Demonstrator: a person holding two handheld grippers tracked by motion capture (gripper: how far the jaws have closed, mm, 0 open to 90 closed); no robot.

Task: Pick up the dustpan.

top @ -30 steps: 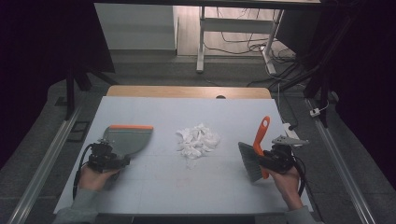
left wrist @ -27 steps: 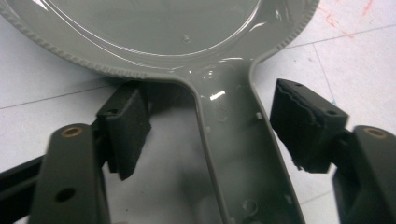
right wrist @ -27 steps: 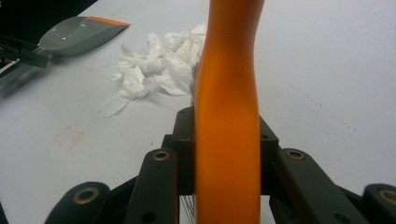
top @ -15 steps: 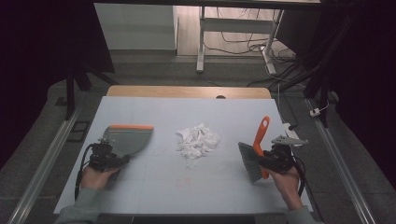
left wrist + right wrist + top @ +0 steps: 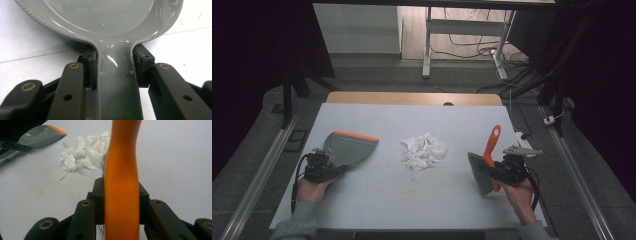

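The pile of crumpled white tissue paper scraps [image 5: 424,151] looks feather-light and soft, so I judge it will skid, roll and scatter at a hard push rather than resist; short, gentle strokes low against the table should herd it best, and a fast flick could throw bits off the edge. It needs no direct hold: the tools carry it. The grey plastic dustpan with an orange front lip [image 5: 348,149] is stiff and light, and its smooth glossy handle seems slippery, so a hold on the narrow neck just behind the pan, where the left gripper [image 5: 113,75] clamps it from both sides, is sensible. The small hand brush with an orange plastic handle and grey bristles [image 5: 486,162] is likewise rigid in the handle and springy at the bristles; the right gripper [image 5: 121,202] has its jaws closed on the handle's lower part, near the bristle head, which gives good control.

The paper lies near the middle of the pale blue-white table top [image 5: 377,200], between the two tools and well apart from both, the dustpan to its left with the orange lip on the far side, the brush to its right. It is a loose, wrinkled heap, bright white, with one torn strip trailing toward the person
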